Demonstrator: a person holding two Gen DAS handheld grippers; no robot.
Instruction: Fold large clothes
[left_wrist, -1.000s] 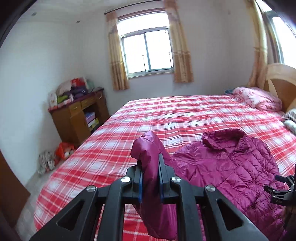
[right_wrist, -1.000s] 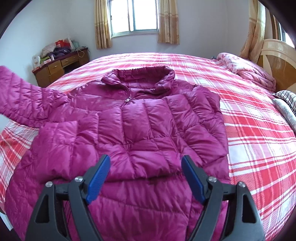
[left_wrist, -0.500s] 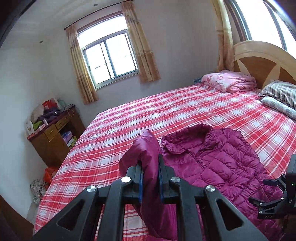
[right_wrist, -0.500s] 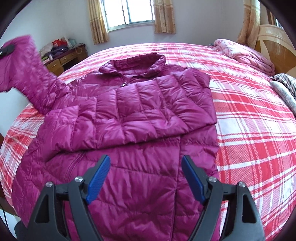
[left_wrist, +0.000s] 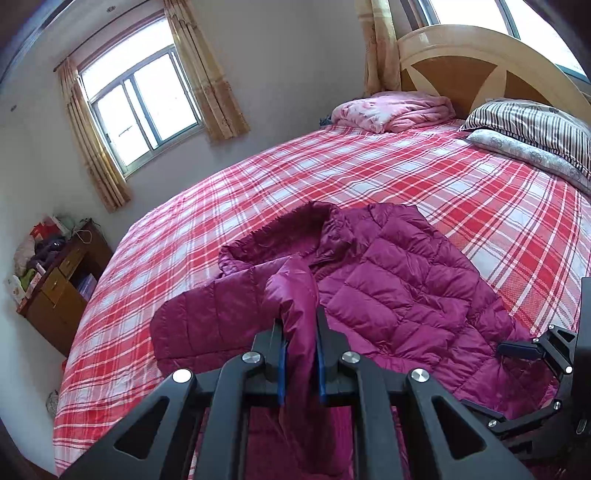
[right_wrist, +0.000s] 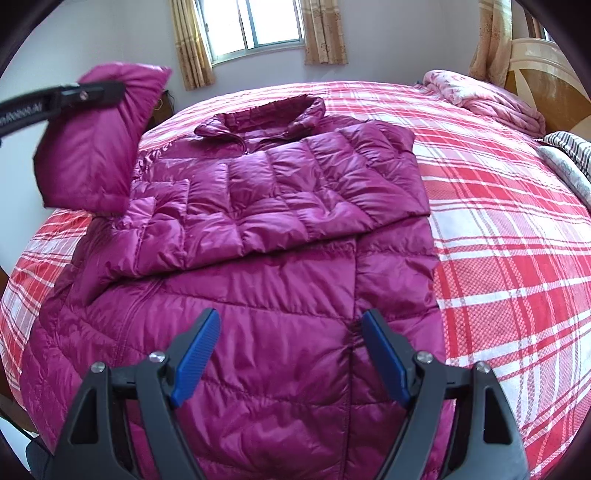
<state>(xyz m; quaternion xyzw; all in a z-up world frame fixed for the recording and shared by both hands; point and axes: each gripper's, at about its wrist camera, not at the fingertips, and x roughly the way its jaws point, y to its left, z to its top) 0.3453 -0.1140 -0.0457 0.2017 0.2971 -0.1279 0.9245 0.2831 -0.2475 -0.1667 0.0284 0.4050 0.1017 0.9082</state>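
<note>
A magenta quilted puffer jacket lies front up on the red plaid bed, collar toward the window; it also shows in the left wrist view. One sleeve lies folded across its chest. My left gripper is shut on the other sleeve and holds it in the air above the jacket's left side; from the right wrist view the lifted sleeve hangs at the upper left. My right gripper is open and empty, just above the jacket's lower part.
A pink folded blanket and striped pillows lie by the wooden headboard. A cluttered wooden cabinet stands by the wall left of the bed. A curtained window is behind.
My left gripper has swung right and toward the jacket with the sleeve in it, raising the sleeve above the jacket. My right gripper has pulled back toward the hem, still open.
</note>
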